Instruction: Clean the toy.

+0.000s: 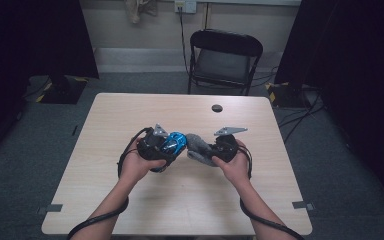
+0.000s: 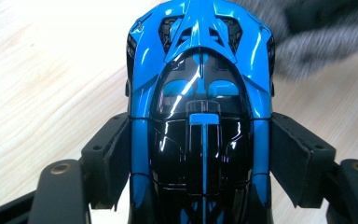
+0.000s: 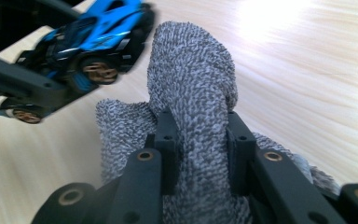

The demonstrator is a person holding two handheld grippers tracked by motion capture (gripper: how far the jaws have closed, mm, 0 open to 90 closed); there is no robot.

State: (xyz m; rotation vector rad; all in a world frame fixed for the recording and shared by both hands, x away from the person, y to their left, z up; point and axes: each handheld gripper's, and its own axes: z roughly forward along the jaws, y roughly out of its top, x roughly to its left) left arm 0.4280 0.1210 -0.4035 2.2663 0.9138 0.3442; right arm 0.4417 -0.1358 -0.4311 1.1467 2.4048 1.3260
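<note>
From the high view, the pale wooden table (image 1: pixel 145 200) carries both hands near its middle, with a black folding chair (image 1: pixel 224 60) well beyond its far edge and a small dark round spot (image 1: pixel 217 108) on the top beyond the grippers. That view gives the blue toy car (image 1: pixel 172 143) as a small glossy shape just left of a grey cloth (image 1: pixel 196 145), the two about touching. The left gripper view adds what the high view cannot: the car's roof is black with a blue stripe, its nose points away from the camera, and the cloth lies just beyond the nose. The left gripper (image 2: pixel 200 154) has its jaws set moderately wide, pads pressed against the car's two flanks, holding it. The right gripper view shows the car's bronze wheels (image 3: pixel 98 71) and the looped weave of the cloth. The right gripper (image 3: pixel 200 135) has its jaws drawn narrow, pinching a bunched fold of the cloth that stands up beyond them, beside the car.
</note>
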